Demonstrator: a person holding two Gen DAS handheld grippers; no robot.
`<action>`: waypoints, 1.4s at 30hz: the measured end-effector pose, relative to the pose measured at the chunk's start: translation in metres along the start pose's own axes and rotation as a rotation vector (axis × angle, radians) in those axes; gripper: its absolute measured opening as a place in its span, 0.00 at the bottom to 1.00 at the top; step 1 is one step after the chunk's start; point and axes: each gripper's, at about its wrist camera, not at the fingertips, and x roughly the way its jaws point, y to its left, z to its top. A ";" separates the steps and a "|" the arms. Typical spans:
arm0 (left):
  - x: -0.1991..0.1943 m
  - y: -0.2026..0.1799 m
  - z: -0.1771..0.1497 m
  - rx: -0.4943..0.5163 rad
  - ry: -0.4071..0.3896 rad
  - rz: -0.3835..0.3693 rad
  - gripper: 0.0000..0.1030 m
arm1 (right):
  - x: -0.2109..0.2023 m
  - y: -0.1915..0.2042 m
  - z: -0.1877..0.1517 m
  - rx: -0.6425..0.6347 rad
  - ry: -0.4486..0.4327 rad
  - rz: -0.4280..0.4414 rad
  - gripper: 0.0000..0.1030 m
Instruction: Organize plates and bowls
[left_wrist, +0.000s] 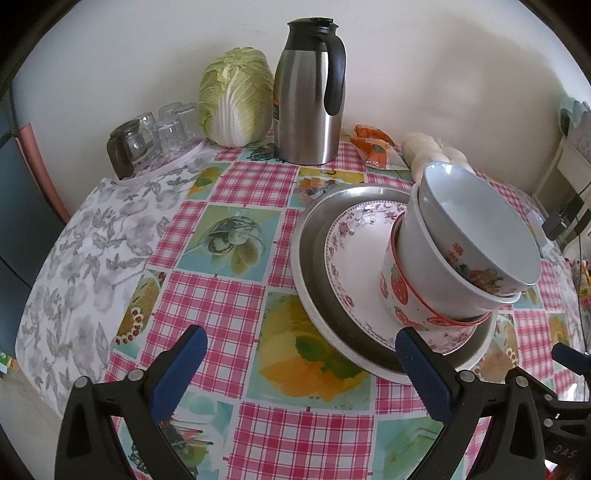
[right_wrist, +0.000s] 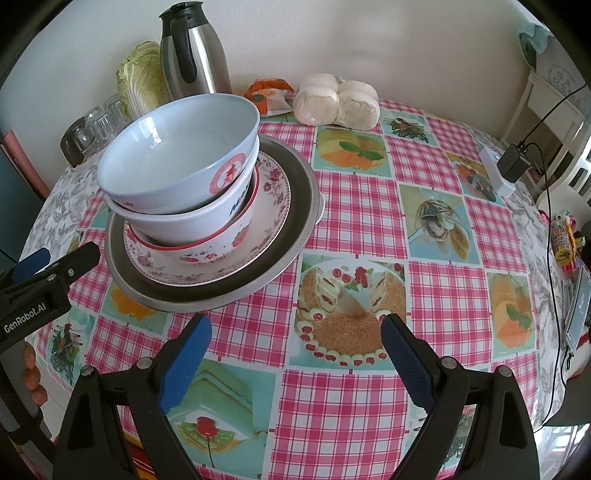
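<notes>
Three bowls (right_wrist: 177, 166) nested, leaning, on flowered plate (right_wrist: 269, 206), plate inside metal dish (right_wrist: 299, 221); whole stack on checked worktop (right_wrist: 369, 240), left of centre in right view. Top bowl (left_wrist: 480, 225) pale blue, red emblem on side. Left hand-held gripper (left_wrist: 299, 373) released, jaws wide apart, right finger just before dish rim, holding nothing. Right hand-held gripper (right_wrist: 295, 354) released too, hovering over cake picture, apart from stack. Steel jug (left_wrist: 308, 96), cabbage (left_wrist: 234, 99), glasses (left_wrist: 166, 129) at back by wall; bagged buns (right_wrist: 338, 101) beyond.
</notes>
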 end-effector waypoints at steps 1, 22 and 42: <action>0.000 0.000 0.000 -0.001 0.000 0.000 1.00 | 0.000 0.000 0.000 0.000 0.001 0.000 0.91; 0.003 0.002 -0.001 -0.009 0.011 0.015 1.00 | 0.001 0.000 0.000 -0.001 0.002 0.000 0.91; -0.001 0.001 -0.002 -0.003 -0.013 0.032 1.00 | 0.000 0.000 -0.002 -0.006 0.007 -0.003 0.91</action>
